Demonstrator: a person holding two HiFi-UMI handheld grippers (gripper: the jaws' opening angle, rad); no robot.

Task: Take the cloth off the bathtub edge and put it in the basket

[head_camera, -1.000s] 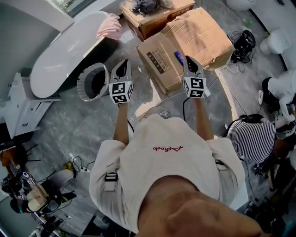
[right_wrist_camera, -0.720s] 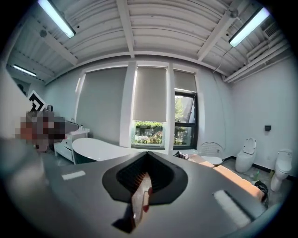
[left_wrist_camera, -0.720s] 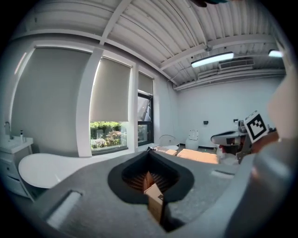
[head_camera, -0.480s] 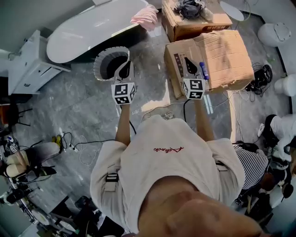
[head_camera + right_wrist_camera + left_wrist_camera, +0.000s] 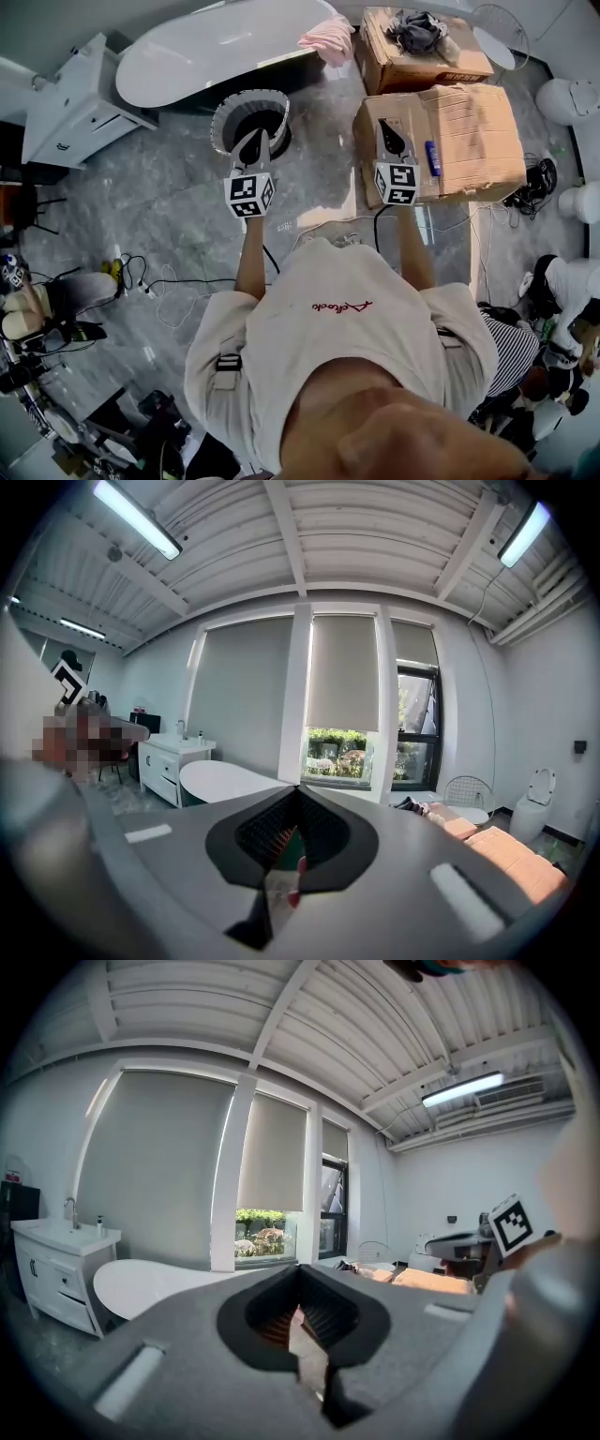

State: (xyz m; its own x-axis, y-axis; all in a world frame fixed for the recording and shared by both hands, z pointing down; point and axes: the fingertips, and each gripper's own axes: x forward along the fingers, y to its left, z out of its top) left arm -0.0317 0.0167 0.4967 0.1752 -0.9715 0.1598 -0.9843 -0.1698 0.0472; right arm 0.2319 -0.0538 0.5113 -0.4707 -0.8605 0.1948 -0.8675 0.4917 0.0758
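As both arms (image 5: 248, 262) stretch forward, left gripper (image 5: 252, 141) and right gripper (image 5: 386, 127) point ahead — closed, empty.

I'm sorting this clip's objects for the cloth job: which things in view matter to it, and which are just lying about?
For the job: pink cloth, bathtub, basket, left gripper and right gripper, both shut and empty.
Lying about: cardboard box, box of dark clothes, white cabinet, floor cables.
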